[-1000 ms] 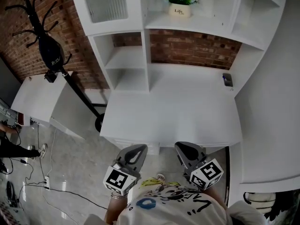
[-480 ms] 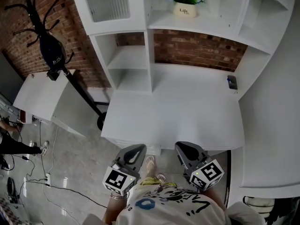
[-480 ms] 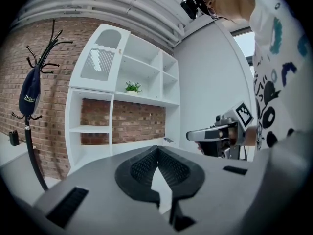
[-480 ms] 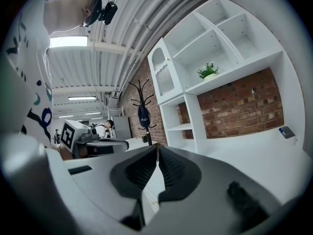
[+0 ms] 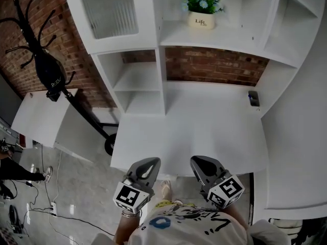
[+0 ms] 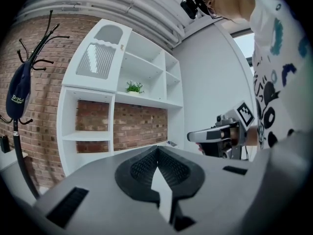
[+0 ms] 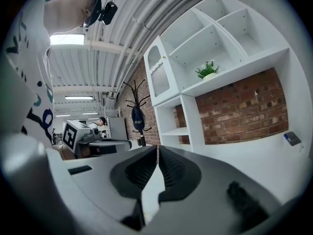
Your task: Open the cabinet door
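At the desk (image 5: 189, 137) edge, left gripper (image 5: 149, 162) and right gripper (image 5: 196, 161), fingers (image 6: 142, 168) together, cabinet door (image 5: 110, 14) well apart.

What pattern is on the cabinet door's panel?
Cabinet door: fine vertical ribbing, white frame. Best in head view.

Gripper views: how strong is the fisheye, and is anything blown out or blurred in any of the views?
Left gripper view: heavy fisheye, dark round vignette, window blown out, shelves sharp. Right gripper view: same fisheye and vignette, ceiling light clipped, brick wall crisp. Head view: even light, no motion blur, straight edges bowed, cabinet door clearly legible.
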Demonstrator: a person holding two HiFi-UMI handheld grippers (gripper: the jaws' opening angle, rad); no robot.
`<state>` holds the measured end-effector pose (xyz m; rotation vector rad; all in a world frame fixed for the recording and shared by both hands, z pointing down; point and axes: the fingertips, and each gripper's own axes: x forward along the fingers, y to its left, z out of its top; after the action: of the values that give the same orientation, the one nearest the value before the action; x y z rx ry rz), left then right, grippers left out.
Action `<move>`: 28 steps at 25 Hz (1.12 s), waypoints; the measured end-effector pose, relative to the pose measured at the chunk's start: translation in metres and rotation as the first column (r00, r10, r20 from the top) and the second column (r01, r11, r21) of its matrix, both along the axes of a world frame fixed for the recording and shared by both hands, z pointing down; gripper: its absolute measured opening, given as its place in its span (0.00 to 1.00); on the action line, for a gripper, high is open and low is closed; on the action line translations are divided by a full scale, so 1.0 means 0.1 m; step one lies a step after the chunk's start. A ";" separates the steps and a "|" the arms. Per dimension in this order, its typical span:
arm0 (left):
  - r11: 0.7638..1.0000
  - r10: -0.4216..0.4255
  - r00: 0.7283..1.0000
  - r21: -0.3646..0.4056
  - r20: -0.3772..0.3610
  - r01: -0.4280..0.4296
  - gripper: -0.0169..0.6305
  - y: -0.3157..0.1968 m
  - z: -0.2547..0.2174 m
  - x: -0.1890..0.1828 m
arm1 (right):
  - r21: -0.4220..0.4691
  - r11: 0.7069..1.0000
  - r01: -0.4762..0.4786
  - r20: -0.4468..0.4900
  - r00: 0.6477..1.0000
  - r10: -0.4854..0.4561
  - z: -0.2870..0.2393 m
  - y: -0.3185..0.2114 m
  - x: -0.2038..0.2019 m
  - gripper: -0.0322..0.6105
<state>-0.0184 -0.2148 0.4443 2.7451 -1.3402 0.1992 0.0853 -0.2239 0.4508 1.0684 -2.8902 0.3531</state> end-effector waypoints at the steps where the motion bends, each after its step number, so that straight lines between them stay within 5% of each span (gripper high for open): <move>1: 1.000 0.002 1.000 0.002 -0.003 -0.002 0.05 -0.08 0.00 -0.01 | 0.001 1.000 -0.001 -0.002 1.000 0.001 -0.01 -0.08 -0.02 0.10; 28: 0.998 0.022 1.000 0.053 0.008 -0.022 0.05 -1.38 -0.22 -0.67 | 0.040 0.998 -0.045 0.064 0.997 0.043 -0.33 -1.32 -0.57 0.10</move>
<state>-0.0852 -0.3531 0.4225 2.8067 -1.3365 0.1772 0.0283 -0.3556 0.4175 1.1495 -2.9457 0.3369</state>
